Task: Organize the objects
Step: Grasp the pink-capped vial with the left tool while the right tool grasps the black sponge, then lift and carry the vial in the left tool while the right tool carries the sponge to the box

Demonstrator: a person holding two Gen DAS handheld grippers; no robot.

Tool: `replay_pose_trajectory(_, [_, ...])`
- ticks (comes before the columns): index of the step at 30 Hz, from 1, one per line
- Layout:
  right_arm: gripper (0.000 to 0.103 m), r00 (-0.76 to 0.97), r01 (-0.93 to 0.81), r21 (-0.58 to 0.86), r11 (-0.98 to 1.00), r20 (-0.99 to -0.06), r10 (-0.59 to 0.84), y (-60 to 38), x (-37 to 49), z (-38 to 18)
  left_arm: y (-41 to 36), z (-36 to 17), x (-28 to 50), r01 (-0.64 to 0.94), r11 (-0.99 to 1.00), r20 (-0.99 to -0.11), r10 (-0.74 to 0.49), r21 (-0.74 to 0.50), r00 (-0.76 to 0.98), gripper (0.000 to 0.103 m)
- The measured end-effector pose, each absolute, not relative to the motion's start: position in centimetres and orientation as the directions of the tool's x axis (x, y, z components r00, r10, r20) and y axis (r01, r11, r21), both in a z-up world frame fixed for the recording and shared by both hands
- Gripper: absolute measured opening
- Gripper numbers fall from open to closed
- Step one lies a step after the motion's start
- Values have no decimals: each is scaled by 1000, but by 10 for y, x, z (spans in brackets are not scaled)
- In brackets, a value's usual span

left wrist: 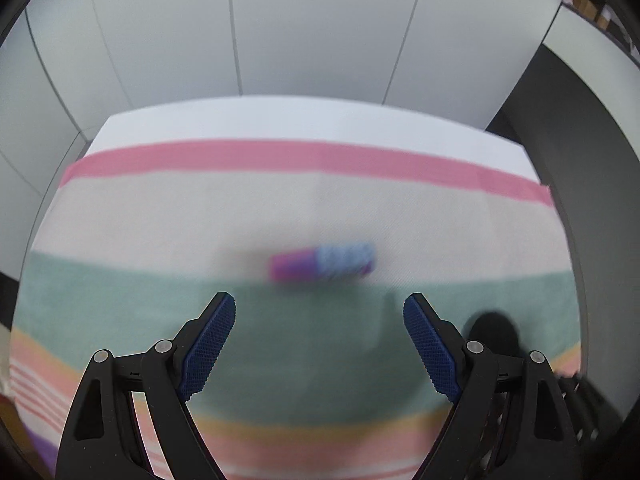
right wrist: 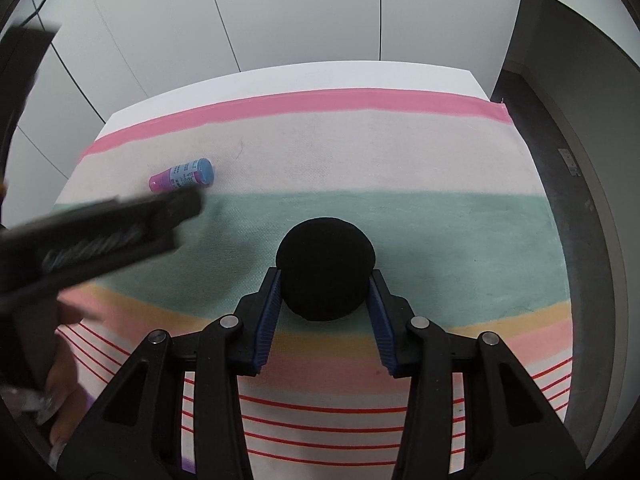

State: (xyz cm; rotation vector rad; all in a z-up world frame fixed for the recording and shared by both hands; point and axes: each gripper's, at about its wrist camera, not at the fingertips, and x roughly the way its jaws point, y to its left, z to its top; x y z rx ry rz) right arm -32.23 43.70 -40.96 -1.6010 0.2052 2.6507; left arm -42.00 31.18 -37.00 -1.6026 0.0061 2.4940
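Note:
A small pink tube with a blue cap (right wrist: 182, 175) lies on its side on the striped cloth (right wrist: 440, 152), on the cream band near the left. In the left wrist view the tube (left wrist: 322, 262) is blurred and lies just beyond my left gripper (left wrist: 320, 304), which is open with nothing between its blue pads. The left gripper (right wrist: 182, 204) also shows in the right wrist view as a blurred dark shape, close in front of the tube. My right gripper (right wrist: 326, 276) is shut on a round black ball (right wrist: 326, 268) over the green band, with both pads pressing its sides.
The cloth covers a white table (right wrist: 280, 76) that stands against pale wall panels. A dark floor strip (right wrist: 560, 160) runs past the table's right edge. A person's hand (right wrist: 60, 400) holds the left gripper at the lower left. A dark round shape (left wrist: 496, 332) sits right of the left gripper's fingers.

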Motion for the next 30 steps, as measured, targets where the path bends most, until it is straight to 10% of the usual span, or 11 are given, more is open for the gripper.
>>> replay_pose_trajectory(4, [44, -469, -85, 56, -995, -883, -9, 431, -325, -413, 323, -381, -431, -137, -989, -913, 104, -54, -394, 85])
replay_pose_trajectory(7, [44, -470, -78, 41, -996, -883, 1, 417, -328, -410, 322, -382, -429, -116, -993, -899, 48, 3, -436, 58])
replay_pose_trajectory(30, [44, -437, -58, -12, -998, -899, 37, 404, -285, -375, 261, -349, -320, -178, -982, -911, 14, 66, -411, 58])
